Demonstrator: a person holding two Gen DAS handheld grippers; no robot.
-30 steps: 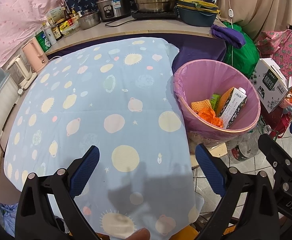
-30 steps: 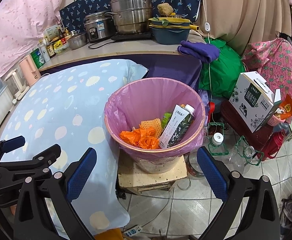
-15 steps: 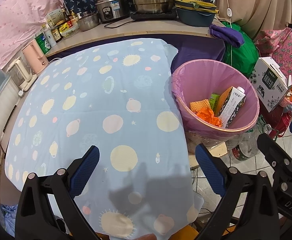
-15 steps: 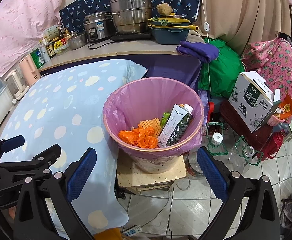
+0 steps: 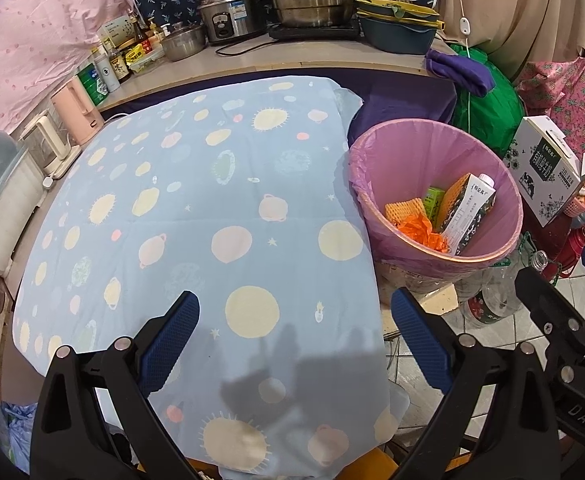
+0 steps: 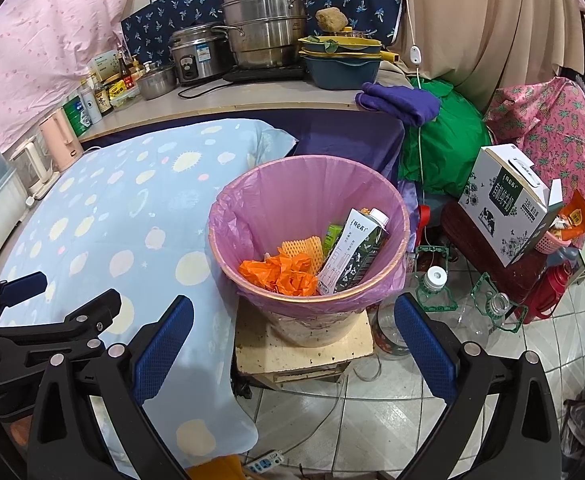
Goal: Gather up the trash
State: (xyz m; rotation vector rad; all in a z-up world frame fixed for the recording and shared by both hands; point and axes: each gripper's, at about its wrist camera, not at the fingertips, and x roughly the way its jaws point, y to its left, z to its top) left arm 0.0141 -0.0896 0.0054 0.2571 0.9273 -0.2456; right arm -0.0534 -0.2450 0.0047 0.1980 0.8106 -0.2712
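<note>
Two surfaces fill the room's near side: a desk under a blue planet-print cloth (image 5: 196, 208) and, behind it, a counter (image 6: 252, 98) crowded with steel pots (image 6: 264, 24). The pink-lined trash bin (image 6: 312, 188) stands on a board on the tiled floor (image 6: 392, 420), touching the cloth's edge. Inside lie a milk carton (image 6: 352, 256), orange plastic (image 6: 284, 272) and yellow foam netting (image 6: 300, 246). The right tool (image 6: 292, 348) hangs just before the bin, the left tool (image 5: 294, 344) over the cloth; both are spread wide and hold nothing.

A steel steamer pot (image 6: 266, 20) and rice cooker (image 6: 196, 54) stand side by side on the counter (image 6: 228, 100).
</note>
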